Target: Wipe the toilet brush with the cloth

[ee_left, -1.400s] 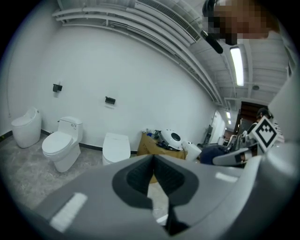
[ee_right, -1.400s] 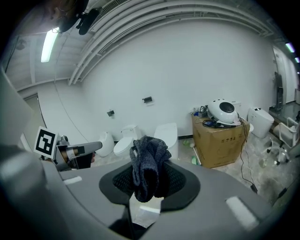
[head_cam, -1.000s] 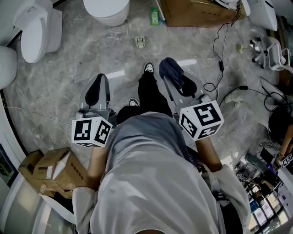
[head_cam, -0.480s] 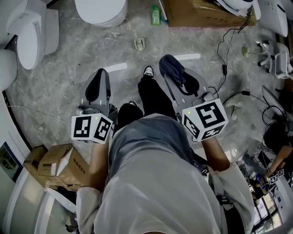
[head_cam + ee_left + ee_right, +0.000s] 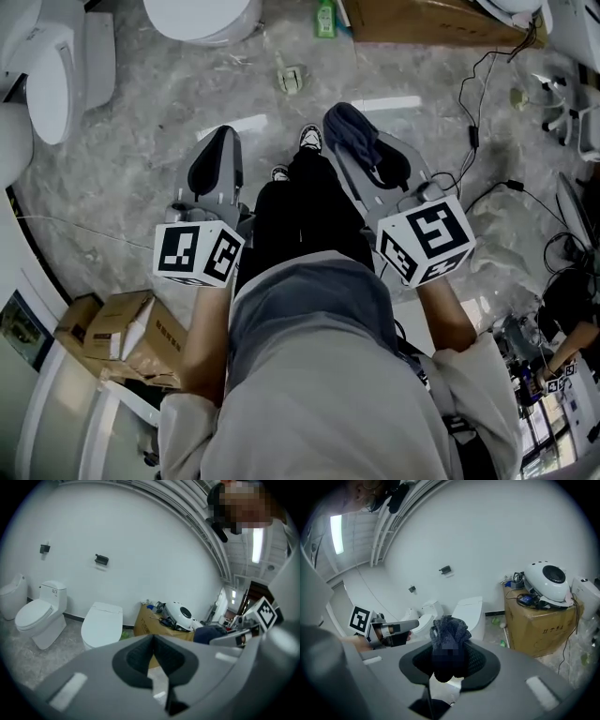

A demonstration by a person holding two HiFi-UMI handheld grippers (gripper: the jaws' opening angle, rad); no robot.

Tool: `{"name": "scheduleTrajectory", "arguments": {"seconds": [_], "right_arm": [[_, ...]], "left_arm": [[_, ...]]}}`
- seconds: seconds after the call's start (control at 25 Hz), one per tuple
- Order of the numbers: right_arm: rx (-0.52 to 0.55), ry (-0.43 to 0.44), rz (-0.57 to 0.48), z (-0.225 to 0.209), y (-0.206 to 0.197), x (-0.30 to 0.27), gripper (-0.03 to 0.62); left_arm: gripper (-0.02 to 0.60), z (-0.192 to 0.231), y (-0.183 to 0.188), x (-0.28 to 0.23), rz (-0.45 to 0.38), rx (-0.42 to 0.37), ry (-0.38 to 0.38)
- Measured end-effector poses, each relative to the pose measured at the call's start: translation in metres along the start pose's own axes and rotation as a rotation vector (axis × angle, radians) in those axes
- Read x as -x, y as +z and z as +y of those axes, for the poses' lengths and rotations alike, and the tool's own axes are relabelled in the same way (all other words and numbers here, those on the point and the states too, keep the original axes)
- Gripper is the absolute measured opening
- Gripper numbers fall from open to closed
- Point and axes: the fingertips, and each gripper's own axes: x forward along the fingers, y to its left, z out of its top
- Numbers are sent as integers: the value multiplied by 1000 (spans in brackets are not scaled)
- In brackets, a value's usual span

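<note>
Navy cloth (image 5: 449,632), just one, sits clamped in right hand-held gripper (image 5: 449,663); left hand-held gripper (image 5: 153,660) closed, empty.

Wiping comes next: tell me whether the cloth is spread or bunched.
Bunched. The dark cloth is a crumpled wad pinched in the right gripper, its top bulging past the jaws; no flat sheet shows.

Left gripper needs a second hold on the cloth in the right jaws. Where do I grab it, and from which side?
Probably the loose bunch of the cloth that bulges past the tips of the right gripper; the rest is pinched between its pads. Open the left gripper, shut and empty, and come in from its own side, the left.
</note>
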Motion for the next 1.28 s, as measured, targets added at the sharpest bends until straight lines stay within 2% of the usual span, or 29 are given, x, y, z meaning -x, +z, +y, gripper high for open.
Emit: {"name": "scheduleTrajectory", "arguments": {"seconds": [0.2,0.4,0.56,0.76,0.88,1.16,1.28], "right_arm": [[-37,32,-15,-1,-11,-22,101],[-49,-8,-40,-13,-49,-44,101],[-58,-33,-37,-52,-95,-79,100],[-46,-34,-41,-117,-160,-148,100],[-43,-33,-42,-154,-199,-197,98],[-73,4,-44,-212,-266,-296,97],[-47,0,-24,-233,-292,-334,97]], "left_arm": [[0,13,-27,-24,30,5,-42],[0,31,-66,-36,45,-28,-92],[0,55,-117,-75,69,-49,-138],[0,90,-195,-146,119,-135,-198],[0,112,-240,-190,135,-183,-211],[0,167,-327,-270,184,-170,-219],[0,191,-366,-300,208,-208,-212]]}}
